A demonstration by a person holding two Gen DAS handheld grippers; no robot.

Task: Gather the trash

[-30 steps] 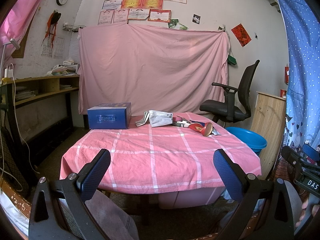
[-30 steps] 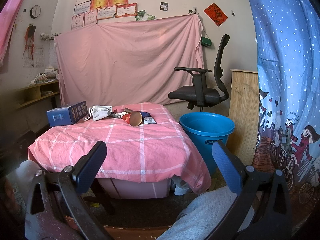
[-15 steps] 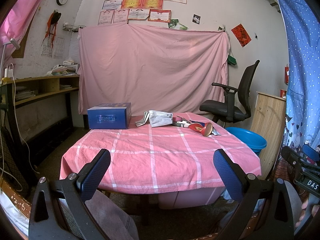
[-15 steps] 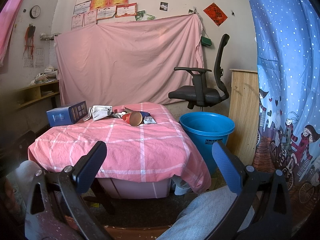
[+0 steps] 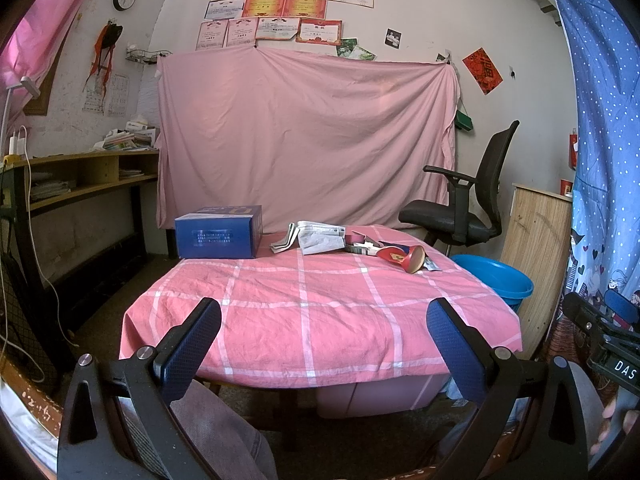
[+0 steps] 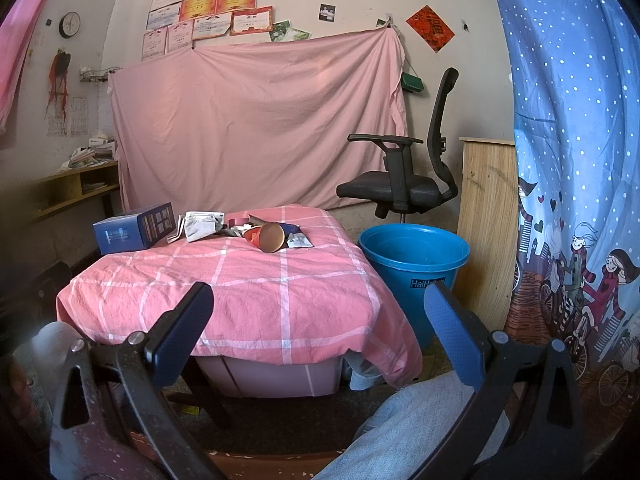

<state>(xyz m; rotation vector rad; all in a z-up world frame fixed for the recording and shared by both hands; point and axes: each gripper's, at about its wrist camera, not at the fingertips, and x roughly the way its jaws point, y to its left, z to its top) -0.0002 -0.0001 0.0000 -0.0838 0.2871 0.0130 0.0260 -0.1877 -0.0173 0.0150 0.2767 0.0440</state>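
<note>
Trash (image 5: pixel 352 240) litters a pink-clothed table (image 5: pixel 320 320); both tools (image 5: pixel 324 334) (image 6: pixel 318 322) gape empty.

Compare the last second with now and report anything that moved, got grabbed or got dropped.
Nothing visibly changed. Both grippers, left and right, stay open and empty short of the table; the red cup, the papers, the blue box and the blue bin lie as before.
</note>
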